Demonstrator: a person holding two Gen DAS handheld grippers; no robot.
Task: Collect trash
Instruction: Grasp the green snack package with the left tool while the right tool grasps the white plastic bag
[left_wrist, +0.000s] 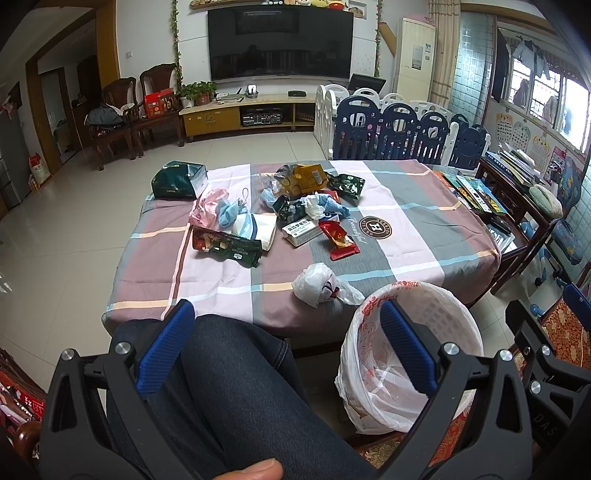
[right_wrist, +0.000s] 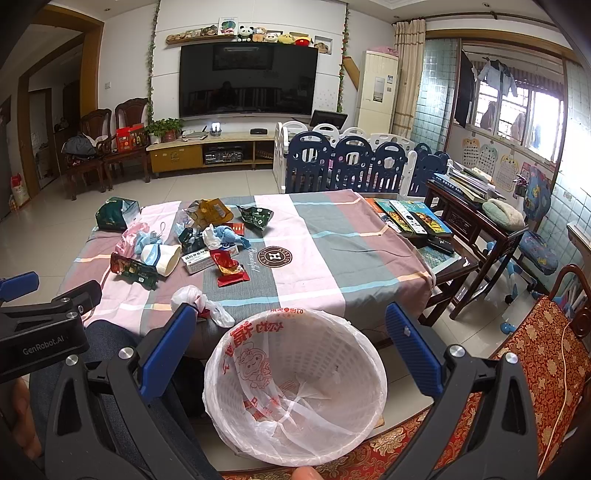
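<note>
Trash lies scattered on a low table with a plaid cloth: a crumpled white plastic bag nearest the front edge, a red snack wrapper, a white box, a green-red wrapper, pink and blue bags, and a green bag. A white basket lined with a printed plastic bag stands in front of the table. My left gripper is open and empty above my knee. My right gripper is open and empty over the basket.
A dark wooden side table with books stands right of the table. A red patterned cushion is at the right. A blue-and-white baby fence, a TV cabinet and wooden chairs stand behind on the tiled floor.
</note>
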